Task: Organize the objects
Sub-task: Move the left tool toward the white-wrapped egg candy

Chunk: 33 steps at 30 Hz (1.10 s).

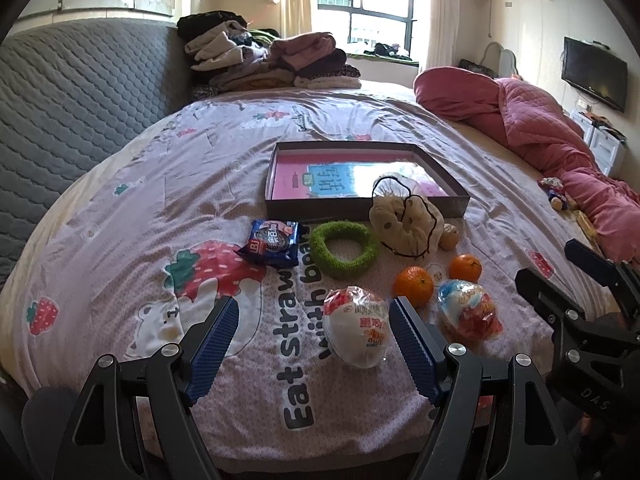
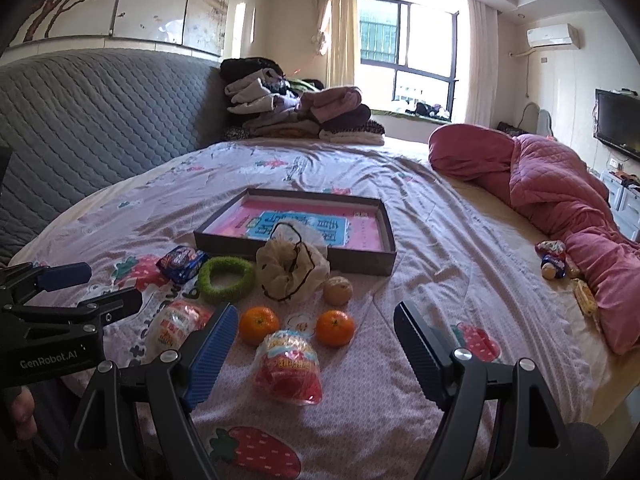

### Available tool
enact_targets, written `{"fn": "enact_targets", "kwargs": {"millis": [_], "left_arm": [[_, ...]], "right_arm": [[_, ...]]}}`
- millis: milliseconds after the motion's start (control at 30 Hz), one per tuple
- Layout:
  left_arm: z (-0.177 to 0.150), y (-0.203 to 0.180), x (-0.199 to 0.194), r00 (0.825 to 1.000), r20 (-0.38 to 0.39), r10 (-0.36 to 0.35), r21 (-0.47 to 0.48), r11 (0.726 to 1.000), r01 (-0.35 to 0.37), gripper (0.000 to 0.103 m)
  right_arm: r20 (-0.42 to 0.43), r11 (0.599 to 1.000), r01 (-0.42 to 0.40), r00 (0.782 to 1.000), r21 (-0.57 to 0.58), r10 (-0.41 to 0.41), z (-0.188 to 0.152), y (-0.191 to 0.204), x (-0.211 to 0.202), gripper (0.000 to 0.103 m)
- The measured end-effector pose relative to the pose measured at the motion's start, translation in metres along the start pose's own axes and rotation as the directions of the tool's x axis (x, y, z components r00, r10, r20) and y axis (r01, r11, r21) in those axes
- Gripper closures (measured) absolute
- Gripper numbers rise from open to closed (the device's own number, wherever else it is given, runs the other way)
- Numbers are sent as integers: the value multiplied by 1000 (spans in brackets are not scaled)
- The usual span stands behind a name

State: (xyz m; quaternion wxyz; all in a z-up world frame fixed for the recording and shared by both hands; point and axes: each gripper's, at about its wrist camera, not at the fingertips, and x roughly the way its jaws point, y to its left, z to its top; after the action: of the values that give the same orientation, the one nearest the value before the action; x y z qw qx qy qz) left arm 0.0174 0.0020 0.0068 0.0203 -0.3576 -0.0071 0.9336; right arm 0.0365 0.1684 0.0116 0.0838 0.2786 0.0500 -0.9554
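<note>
On the bedspread lies a shallow dark box [image 1: 276,204] [image 2: 360,265] with a pink sheet inside. In front of it are a blue biscuit pack [image 1: 272,242] [image 2: 182,262], a green fuzzy ring [image 1: 344,250] [image 2: 226,279], a cream scrunchie with a black cord [image 1: 404,224] [image 2: 292,270], two oranges [image 1: 414,285] [image 2: 335,327], a brownish round fruit [image 1: 450,236] [image 2: 338,290], a white wrapped snack [image 1: 357,332] [image 2: 176,322] and a red-and-blue wrapped snack [image 1: 468,308] [image 2: 289,366]. My left gripper [image 1: 312,350] is open above the white snack. My right gripper [image 2: 316,354] is open over the red-and-blue snack.
A grey quilted headboard [image 1: 80,92] stands at the left. Folded clothes [image 1: 272,60] are piled at the back. A pink quilt [image 1: 560,136] and small items [image 2: 556,262] lie at the right edge. A television [image 1: 594,72] hangs on the right wall.
</note>
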Motion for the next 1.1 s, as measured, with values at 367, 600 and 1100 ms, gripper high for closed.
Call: {"fn": "enact_targets", "kwargs": {"millis": [367, 600, 1100], "left_arm": [[-10, -3, 3, 998, -53, -19, 16, 1000, 20, 24], [-15, -7, 8, 995, -91, -35, 25, 999, 37, 24], [-24, -16, 28, 983, -177, -52, 50, 997, 61, 24]], "right_arm": [[-61, 1000, -29, 998, 1, 29, -11, -1, 5, 23], [-114, 999, -52, 992, 15, 54, -17, -2, 13, 23], [-219, 995, -88, 971, 41, 95, -32, -2, 35, 24]]}}
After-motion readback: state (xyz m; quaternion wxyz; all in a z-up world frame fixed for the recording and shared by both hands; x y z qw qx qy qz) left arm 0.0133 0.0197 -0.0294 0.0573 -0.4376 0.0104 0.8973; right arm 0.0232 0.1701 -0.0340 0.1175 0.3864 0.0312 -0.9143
